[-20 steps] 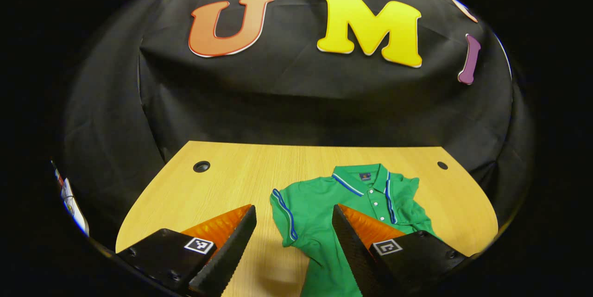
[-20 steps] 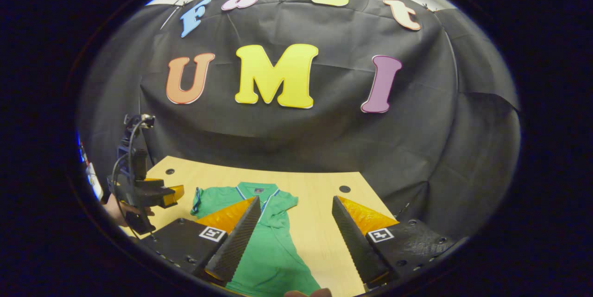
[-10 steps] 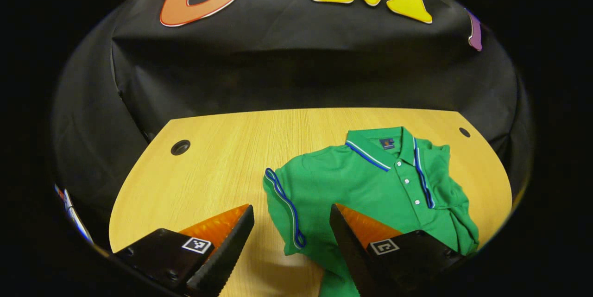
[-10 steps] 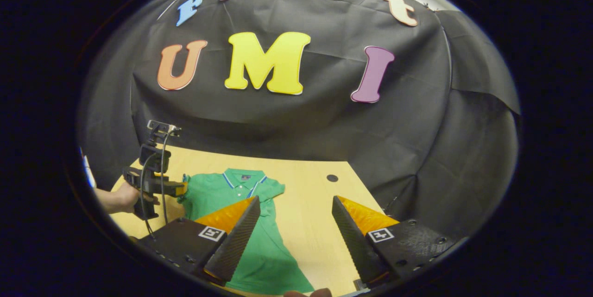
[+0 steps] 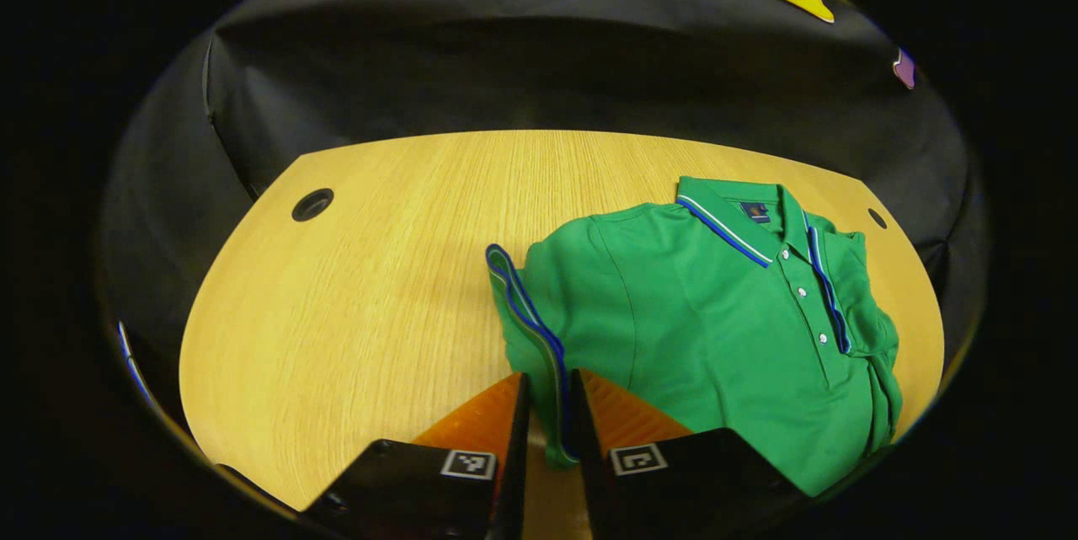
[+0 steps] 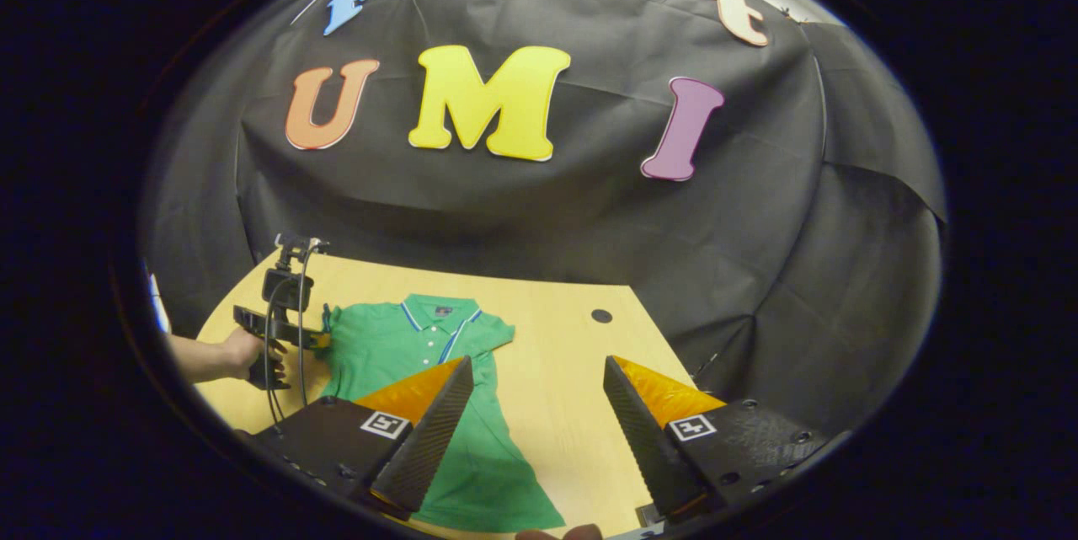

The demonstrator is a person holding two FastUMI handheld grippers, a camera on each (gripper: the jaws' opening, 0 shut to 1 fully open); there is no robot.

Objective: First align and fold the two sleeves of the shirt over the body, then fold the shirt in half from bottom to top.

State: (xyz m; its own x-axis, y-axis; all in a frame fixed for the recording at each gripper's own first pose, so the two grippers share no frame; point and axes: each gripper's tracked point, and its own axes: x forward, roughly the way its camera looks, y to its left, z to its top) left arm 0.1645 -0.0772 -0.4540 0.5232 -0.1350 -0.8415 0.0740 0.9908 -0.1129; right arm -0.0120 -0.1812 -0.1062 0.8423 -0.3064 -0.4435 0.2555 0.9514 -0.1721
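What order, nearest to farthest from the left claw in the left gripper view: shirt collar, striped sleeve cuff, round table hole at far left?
1. Striped sleeve cuff, pinched in the left claw.
2. Shirt collar, far right.
3. Round table hole, far left; close to the collar's range, less sure.

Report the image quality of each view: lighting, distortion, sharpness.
Left gripper view: strong fisheye bend curves the wooden table edge; even warm light, the green shirt and its sleeve cuff sharp, the left gripper fingers dark and close. Right gripper view: same bowing, the booth wall dim, the shirt small but sharp, the right gripper sharp, no glare.
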